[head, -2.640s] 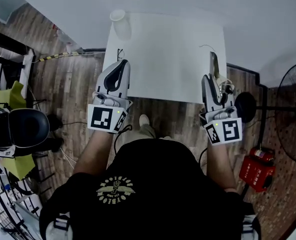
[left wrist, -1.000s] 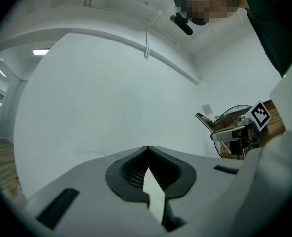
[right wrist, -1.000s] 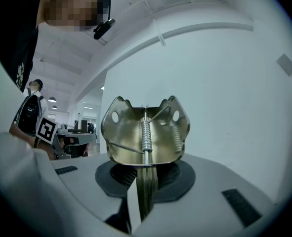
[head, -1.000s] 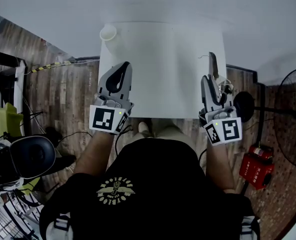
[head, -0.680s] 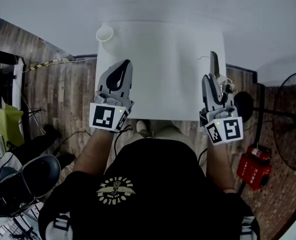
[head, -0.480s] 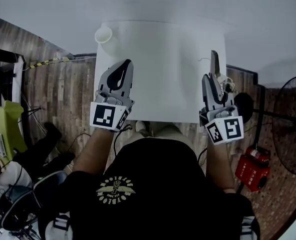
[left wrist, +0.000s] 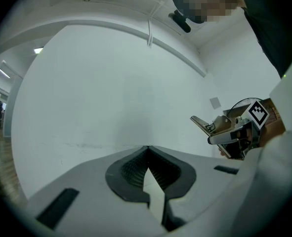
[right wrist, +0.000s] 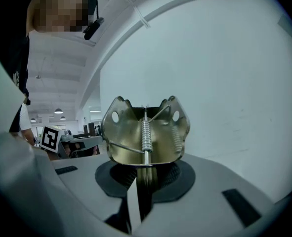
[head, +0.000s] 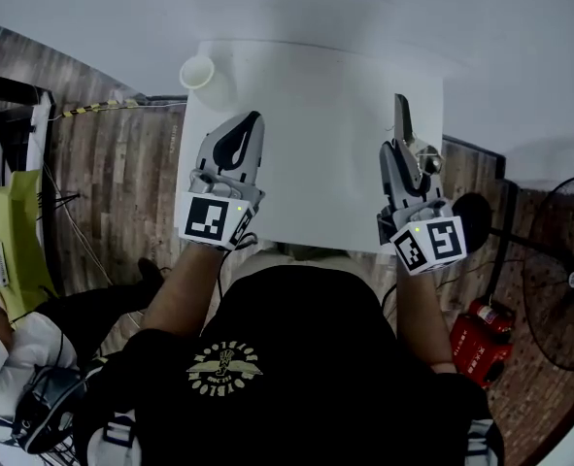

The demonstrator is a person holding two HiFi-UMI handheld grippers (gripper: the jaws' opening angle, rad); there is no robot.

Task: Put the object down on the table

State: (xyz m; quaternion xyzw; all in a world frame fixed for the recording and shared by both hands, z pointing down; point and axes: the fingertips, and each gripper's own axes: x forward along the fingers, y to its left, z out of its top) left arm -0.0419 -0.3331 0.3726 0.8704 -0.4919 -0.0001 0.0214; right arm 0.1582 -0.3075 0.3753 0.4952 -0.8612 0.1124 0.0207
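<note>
white cup (head: 198,70) at the table (head: 316,144) far-left corner, fan (head: 566,280) at right

Cup (head: 198,70) on table (head: 316,163), far-L corner.

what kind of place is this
Probably an indoor lab or workshop space: a bare white table on a wood-plank floor, a standing fan beside it, and rows of ceiling lights in a large hall behind.

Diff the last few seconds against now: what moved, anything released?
Both grippers came forward, from the near edge of the table to further over it. The right gripper stays shut on the metal clip; nothing let go. The left gripper stays shut, empty; the cup hasn't moved.
</note>
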